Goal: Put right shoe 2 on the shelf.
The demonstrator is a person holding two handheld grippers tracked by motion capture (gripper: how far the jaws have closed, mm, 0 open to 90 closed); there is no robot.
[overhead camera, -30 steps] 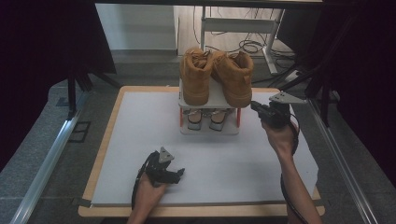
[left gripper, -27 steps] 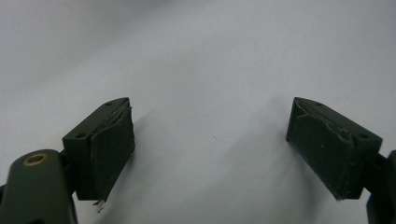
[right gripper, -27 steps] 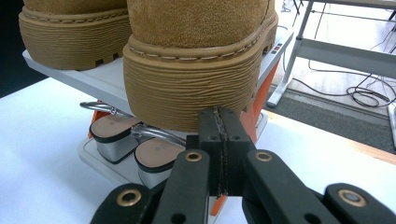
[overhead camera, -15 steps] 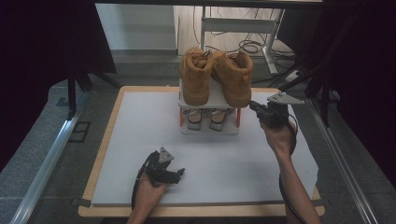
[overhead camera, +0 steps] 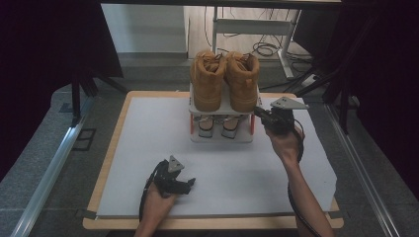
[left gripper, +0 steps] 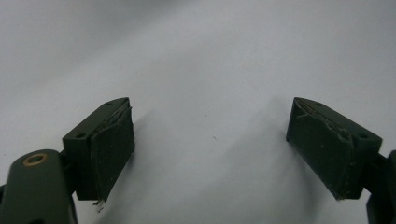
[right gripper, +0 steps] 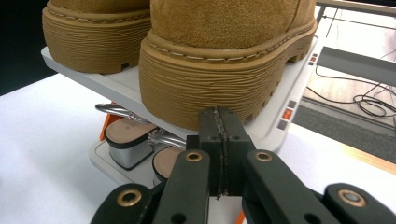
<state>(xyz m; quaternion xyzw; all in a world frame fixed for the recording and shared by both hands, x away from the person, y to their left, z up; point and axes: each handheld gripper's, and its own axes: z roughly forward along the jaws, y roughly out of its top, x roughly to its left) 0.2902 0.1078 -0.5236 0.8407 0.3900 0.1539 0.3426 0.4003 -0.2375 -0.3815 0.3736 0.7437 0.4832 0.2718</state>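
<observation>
The right hand-held gripper [right gripper: 219, 140], jaws closed on nothing, has crept closer to the tan boot [right gripper: 224, 70] on the shoe rack [right gripper: 275, 126]; a push seems next. The left hand-held gripper [left gripper: 210, 140] rests wide open and empty on the counter [left gripper: 210, 56].

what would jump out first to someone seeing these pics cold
A pair of tan boots stands side by side on the top tier of a small white shoe rack at the far middle of the white table, with another pair tucked below. The right hand-held gripper, jaws shut, noses up to the heel sole of the nearer boot. The left hand-held gripper rests open near the front edge.
</observation>
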